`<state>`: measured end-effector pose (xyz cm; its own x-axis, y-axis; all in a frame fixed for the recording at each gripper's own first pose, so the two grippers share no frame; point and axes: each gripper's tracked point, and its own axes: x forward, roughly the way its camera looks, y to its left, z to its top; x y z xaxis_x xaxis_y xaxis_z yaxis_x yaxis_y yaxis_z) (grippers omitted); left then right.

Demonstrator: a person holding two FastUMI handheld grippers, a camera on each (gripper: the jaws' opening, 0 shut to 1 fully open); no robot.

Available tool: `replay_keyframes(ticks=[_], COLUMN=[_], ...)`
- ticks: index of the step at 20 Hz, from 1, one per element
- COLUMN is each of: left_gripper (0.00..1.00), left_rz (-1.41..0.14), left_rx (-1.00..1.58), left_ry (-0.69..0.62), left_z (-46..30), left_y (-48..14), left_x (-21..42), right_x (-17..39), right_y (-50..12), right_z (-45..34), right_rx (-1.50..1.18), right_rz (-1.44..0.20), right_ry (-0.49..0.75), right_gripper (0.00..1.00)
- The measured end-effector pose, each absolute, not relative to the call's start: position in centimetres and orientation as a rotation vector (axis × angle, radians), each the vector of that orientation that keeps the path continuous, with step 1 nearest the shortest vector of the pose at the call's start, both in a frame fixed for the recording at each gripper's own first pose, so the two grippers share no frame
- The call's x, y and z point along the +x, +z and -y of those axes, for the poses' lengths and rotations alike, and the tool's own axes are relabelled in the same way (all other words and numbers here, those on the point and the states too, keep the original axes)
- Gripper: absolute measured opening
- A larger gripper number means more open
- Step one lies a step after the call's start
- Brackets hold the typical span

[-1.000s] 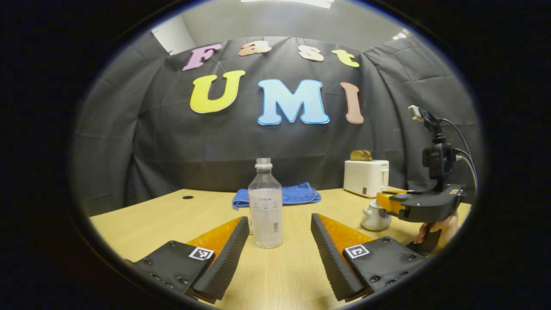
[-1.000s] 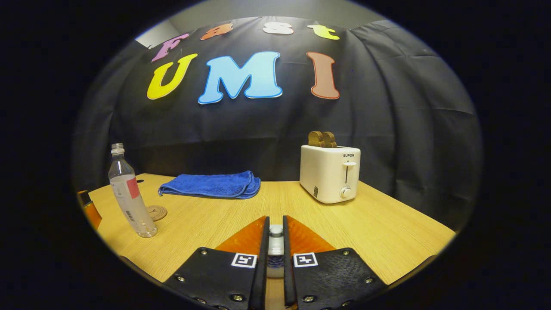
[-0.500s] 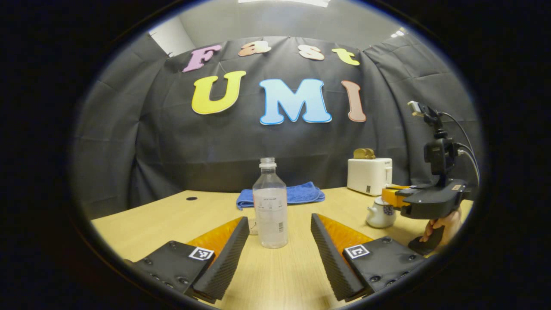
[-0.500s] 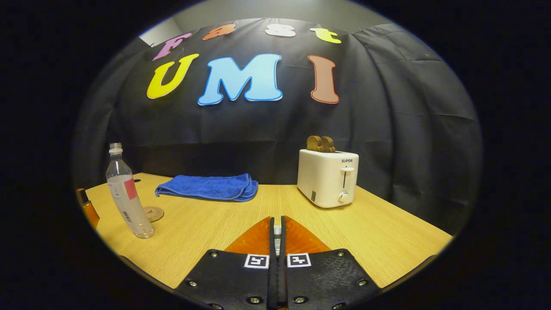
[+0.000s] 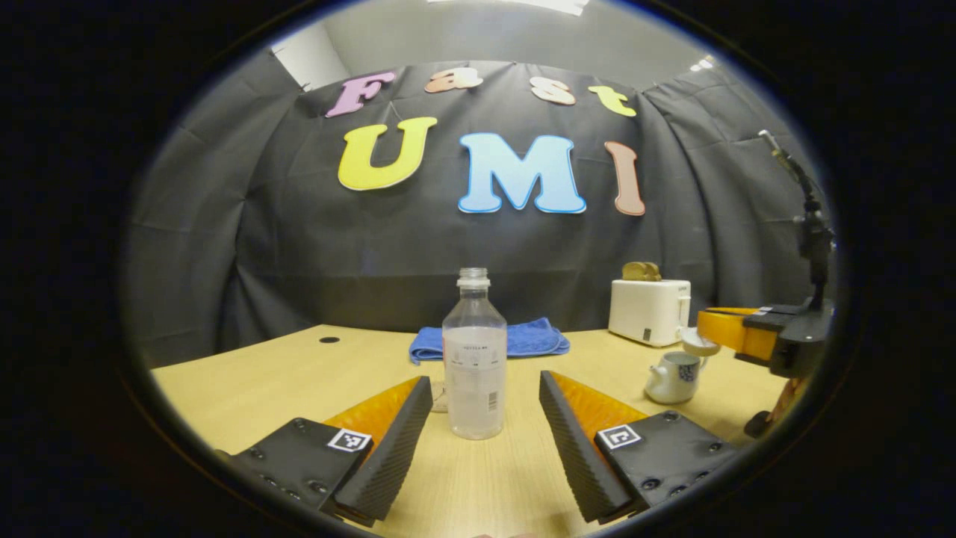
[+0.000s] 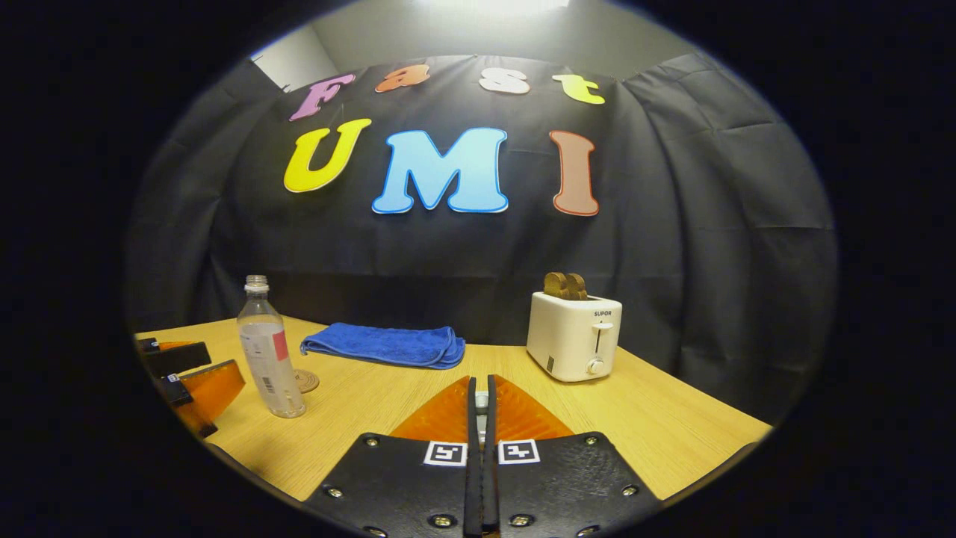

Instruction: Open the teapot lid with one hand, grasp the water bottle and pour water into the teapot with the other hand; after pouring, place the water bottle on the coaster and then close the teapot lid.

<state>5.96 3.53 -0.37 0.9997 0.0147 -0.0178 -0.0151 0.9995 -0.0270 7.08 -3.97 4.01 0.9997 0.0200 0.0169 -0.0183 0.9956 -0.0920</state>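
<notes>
With the right gripper clamped on the lid above the teapot, the left gripper (its 2 fingers spread wide) risked toppling the uncapped water bottle.

Bare table surrounds the bottle; toaster stands well apart.

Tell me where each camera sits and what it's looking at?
Left gripper view: rides the open left gripper, facing the water bottle standing ahead; right gripper holds the lid above the teapot.
Right gripper view: rides the right gripper, facing the toaster.
Shared: bottle, blue towel, toaster, table.
</notes>
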Motion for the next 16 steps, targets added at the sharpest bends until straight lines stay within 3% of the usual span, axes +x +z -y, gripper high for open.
replay_keyframes(ticks=[16], left_gripper=[1.00], left_rz=[-0.043], left_rx=[-0.027], left_ry=[0.071], left_z=[-5.8], left_y=[-0.8], left_x=[13.7], right_x=[3.9], right_y=[2.8], right_z=[3.8], right_rx=[-0.059], right_rz=[-0.005], right_ry=[0.059], right_gripper=[0.01])
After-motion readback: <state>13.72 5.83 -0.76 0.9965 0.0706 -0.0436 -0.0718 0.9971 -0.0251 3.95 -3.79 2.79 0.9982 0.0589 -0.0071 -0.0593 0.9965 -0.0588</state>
